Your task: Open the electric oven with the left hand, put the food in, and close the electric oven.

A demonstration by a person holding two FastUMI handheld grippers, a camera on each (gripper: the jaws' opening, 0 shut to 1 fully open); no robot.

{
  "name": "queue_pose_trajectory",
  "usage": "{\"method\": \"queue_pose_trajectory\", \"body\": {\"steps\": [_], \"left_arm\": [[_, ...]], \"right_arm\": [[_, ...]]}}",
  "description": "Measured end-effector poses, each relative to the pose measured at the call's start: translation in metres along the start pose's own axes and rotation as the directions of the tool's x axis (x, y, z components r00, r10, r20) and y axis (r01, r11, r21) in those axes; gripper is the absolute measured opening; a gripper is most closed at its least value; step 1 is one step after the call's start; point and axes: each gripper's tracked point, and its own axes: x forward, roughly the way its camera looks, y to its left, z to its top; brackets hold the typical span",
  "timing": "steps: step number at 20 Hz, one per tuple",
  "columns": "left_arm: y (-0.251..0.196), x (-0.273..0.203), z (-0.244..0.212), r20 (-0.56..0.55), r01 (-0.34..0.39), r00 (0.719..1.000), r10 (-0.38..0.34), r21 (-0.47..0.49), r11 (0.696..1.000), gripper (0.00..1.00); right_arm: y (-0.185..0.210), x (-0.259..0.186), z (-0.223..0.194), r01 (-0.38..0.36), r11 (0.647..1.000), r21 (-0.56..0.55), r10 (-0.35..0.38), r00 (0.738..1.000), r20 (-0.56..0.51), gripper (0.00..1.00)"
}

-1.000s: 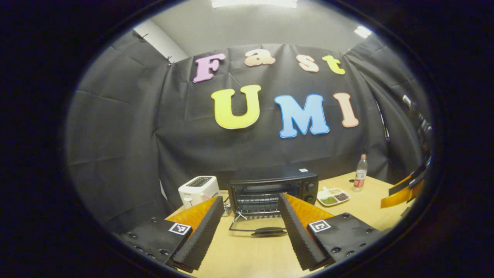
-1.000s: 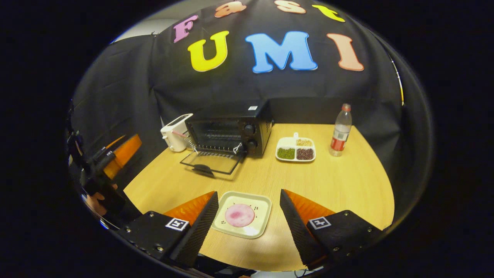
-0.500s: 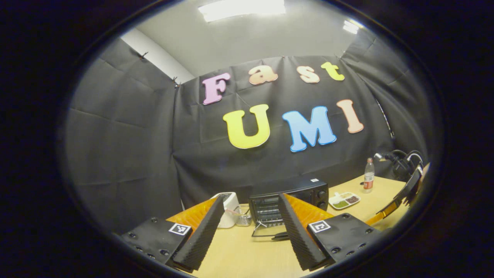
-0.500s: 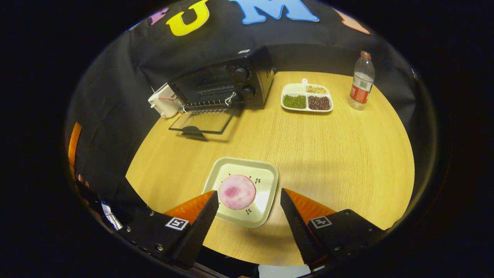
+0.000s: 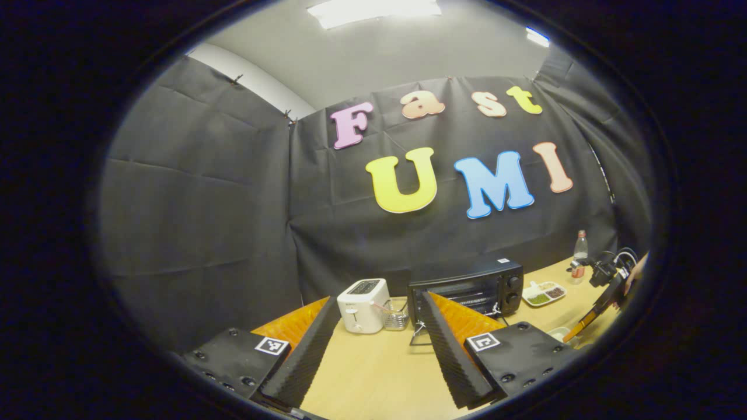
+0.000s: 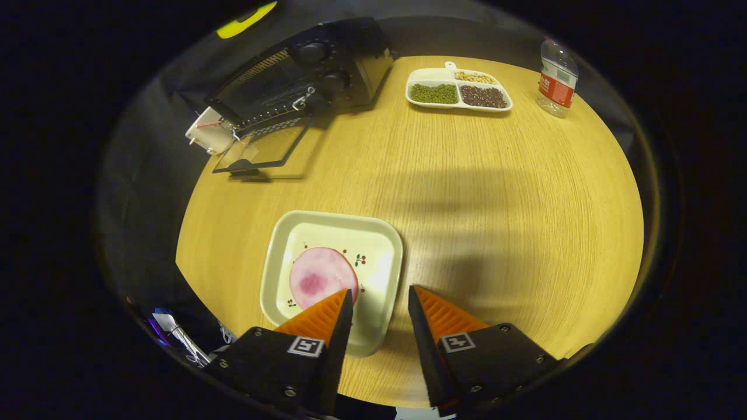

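On the worktop [image 6: 467, 186] the oven [image 6: 303, 76] stands with its door down. The plate [image 6: 332, 274] holds the pink food [image 6: 321, 277]. The right gripper [image 6: 379, 315] tilts down over the plate's edge, jaws apart, holding nothing. The left gripper [image 5: 379, 344] is level, jaws wide.

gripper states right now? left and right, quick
Left gripper: open, holding nothing, raised over the table.
Right gripper: open, jaws partly narrowed, straddling the near edge of the plate, not gripping it yet.
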Motion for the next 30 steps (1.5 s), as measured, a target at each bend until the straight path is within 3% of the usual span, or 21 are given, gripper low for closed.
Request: {"method": "queue_pose_trajectory", "body": {"steps": [3, 4, 5, 8, 9, 13, 21, 23, 24, 25, 26, 30], "left_arm": [[0.005, -0.001, 0.0, 0.004, -0.011, 1.0, 0.011, 0.002, 1.0, 1.0], [0.006, 0.0, -0.001, 0.003, -0.014, 1.0, 0.014, 0.002, 1.0, 1.0], [0.007, 0.0, 0.0, 0.004, -0.015, 1.0, 0.015, 0.0, 1.0, 1.0], [0.007, 0.001, -0.003, 0.001, -0.01, 1.0, 0.01, -0.004, 1.0, 1.0], [0.007, 0.003, -0.003, 0.0, -0.011, 1.0, 0.011, -0.002, 1.0, 1.0], [0.008, 0.005, 0.0, 0.009, -0.009, 1.0, 0.01, -0.013, 1.0, 1.0], [0.003, 0.015, -0.007, 0.005, 0.013, 1.0, -0.012, -0.034, 0.999, 1.0], [0.004, 0.019, -0.009, 0.003, 0.017, 1.0, -0.017, -0.033, 0.999, 1.0], [0.006, 0.02, -0.01, 0.002, 0.017, 1.0, -0.017, -0.034, 0.999, 0.95], [0.008, 0.022, -0.011, 0.0, 0.016, 1.0, -0.016, -0.036, 0.999, 1.0], [0.009, 0.024, -0.013, -0.002, 0.014, 1.0, -0.014, -0.038, 0.999, 0.95], [0.021, 0.028, -0.015, -0.007, 0.002, 1.0, -0.003, -0.044, 0.999, 1.0]], "right_arm": [[-0.002, 0.0, 0.003, 0.006, 1.0, 0.01, -0.006, 1.0, -0.031, 0.57], [-0.01, -0.006, -0.003, 0.066, 0.998, 0.012, -0.066, 0.997, -0.035, 0.57], [-0.013, 0.007, 0.003, 0.059, 0.998, 0.019, -0.058, 0.998, -0.032, 0.06], [-0.011, 0.008, 0.005, 0.068, 0.997, 0.027, -0.067, 0.998, -0.011, 0.05], [-0.012, 0.005, 0.005, 0.051, 0.998, 0.042, -0.051, 0.999, -0.008, 0.01], [0.0, 0.001, 0.009, -0.073, 0.975, 0.209, 0.072, 0.997, 0.013, 0.01], [0.039, -0.015, 0.021, -0.181, 0.954, 0.238, 0.169, 0.983, 0.069, 0.01], [0.055, -0.015, 0.023, -0.217, 0.947, 0.237, 0.204, 0.976, 0.079, 0.01], [0.064, -0.015, 0.024, -0.241, 0.941, 0.236, 0.227, 0.97, 0.086, 0.01], [0.072, -0.016, 0.028, -0.263, 0.935, 0.237, 0.247, 0.964, 0.096, 0.0], [0.08, -0.017, 0.03, -0.287, 0.926, 0.246, 0.268, 0.957, 0.107, 0.01], [0.108, -0.021, 0.054, -0.365, 0.88, 0.305, 0.324, 0.929, 0.179, 0.01]]}}
